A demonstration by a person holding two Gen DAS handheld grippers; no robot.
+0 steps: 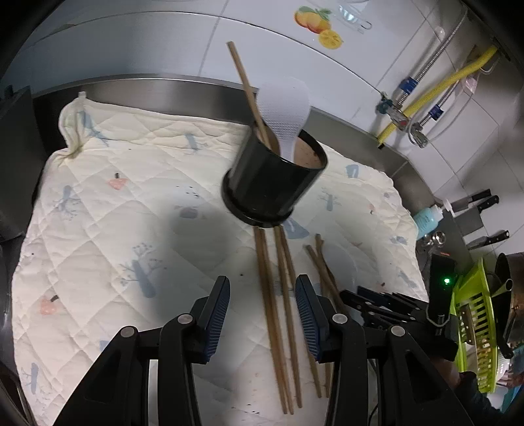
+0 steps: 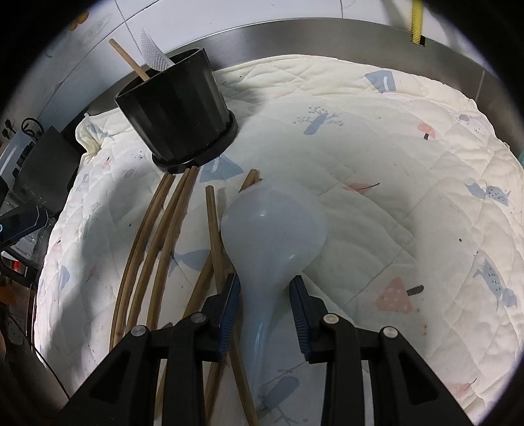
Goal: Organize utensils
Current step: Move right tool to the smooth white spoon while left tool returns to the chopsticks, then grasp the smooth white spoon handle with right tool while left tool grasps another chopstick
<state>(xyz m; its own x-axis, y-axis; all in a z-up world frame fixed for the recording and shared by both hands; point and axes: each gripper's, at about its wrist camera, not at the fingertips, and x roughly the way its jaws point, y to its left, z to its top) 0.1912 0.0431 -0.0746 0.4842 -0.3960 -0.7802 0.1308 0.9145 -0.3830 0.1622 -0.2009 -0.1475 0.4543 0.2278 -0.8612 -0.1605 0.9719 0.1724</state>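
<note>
Translucent ladle [image 2: 271, 229] lying lengthwise between right gripper [image 2: 264, 291] fingers, parted, flanking its neck; left gripper [image 1: 262, 309] fingers apart over chopsticks [image 1: 275, 311].

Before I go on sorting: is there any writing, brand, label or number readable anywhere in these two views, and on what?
No readable text in either view.
Fruit sticker on the wall tile: picture only, no words.
Blue bottle: no legible label.
Black device with a green light: any marking is too small to read.
Black utensil holder and quilted mat: only printed trees and mushrooms, no lettering.
</note>
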